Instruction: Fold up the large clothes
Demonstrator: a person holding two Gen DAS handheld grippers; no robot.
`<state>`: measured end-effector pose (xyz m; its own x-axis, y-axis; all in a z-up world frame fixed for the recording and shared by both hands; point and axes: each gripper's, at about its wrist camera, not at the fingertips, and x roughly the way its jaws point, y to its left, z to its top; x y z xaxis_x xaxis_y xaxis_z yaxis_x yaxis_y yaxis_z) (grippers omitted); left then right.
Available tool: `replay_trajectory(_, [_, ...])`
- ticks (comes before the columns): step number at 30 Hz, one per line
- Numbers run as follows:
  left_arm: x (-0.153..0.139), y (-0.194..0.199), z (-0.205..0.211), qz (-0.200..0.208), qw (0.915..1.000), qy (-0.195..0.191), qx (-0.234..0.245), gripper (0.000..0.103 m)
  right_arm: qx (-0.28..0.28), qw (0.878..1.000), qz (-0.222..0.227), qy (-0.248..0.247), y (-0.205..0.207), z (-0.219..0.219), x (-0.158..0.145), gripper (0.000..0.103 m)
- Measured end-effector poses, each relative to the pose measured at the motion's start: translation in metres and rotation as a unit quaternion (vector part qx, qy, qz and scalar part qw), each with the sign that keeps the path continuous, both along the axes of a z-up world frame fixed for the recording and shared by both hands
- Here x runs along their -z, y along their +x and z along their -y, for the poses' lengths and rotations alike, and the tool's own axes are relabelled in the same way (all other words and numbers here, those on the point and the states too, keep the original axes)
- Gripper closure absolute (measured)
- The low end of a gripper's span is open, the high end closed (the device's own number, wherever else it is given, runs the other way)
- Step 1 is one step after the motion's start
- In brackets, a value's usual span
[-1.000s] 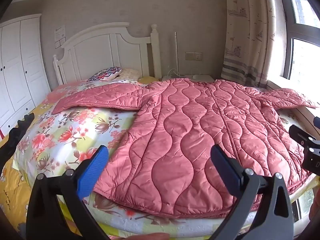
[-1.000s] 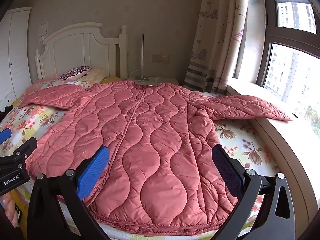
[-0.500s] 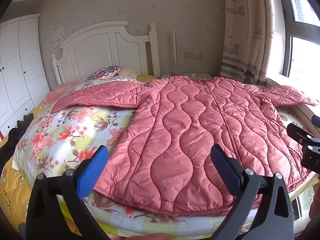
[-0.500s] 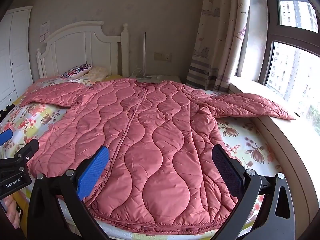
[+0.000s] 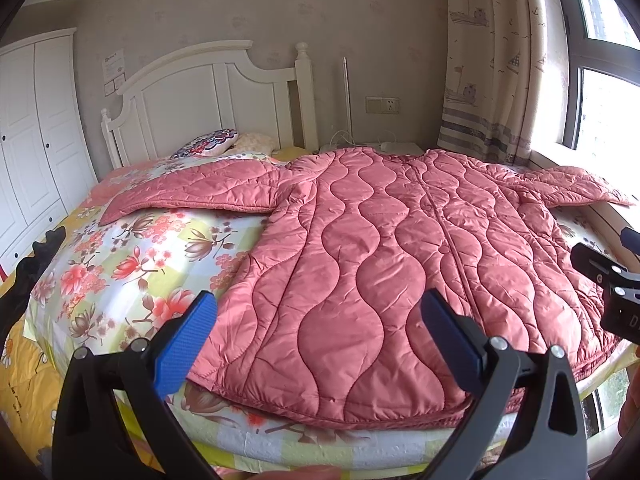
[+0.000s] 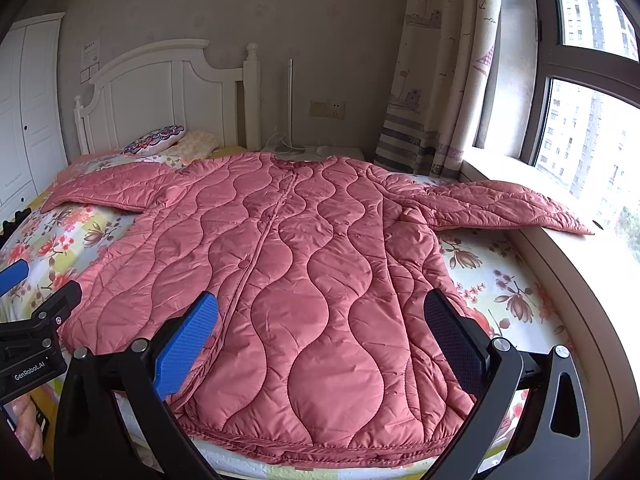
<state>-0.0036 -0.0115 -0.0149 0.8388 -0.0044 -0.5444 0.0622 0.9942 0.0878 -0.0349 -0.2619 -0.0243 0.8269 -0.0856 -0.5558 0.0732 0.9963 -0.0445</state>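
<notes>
Both tongs (image 5: 318, 330) (image 6: 320, 330) gape above pink coat (image 6: 304, 264); bed (image 5: 120, 264) beneath.

White headboard (image 5: 208, 92), patterned pillow (image 5: 208, 146), floral bedsheet (image 5: 120, 264) (mostly pink), curtain (image 6: 436, 80), wardrobe (image 5: 32, 128)

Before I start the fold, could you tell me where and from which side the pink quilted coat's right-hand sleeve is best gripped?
I'd grip the sleeve at its cuff, coming from the window side with the right gripper, which is open. The sleeve lies flat and stretched outward, its end resting on the window ledge, so that free edge can likely be pinched and carried back across the coat.
</notes>
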Motion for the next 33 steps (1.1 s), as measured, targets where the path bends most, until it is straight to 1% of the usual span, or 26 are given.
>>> replay_trajectory(33, [0.0079,-0.0023,-0.0019,-0.006,1.0,0.0,0.001,0.002,-0.004,1.0,-0.011,0.006,0.0035,-0.0003,0.0068,0.004])
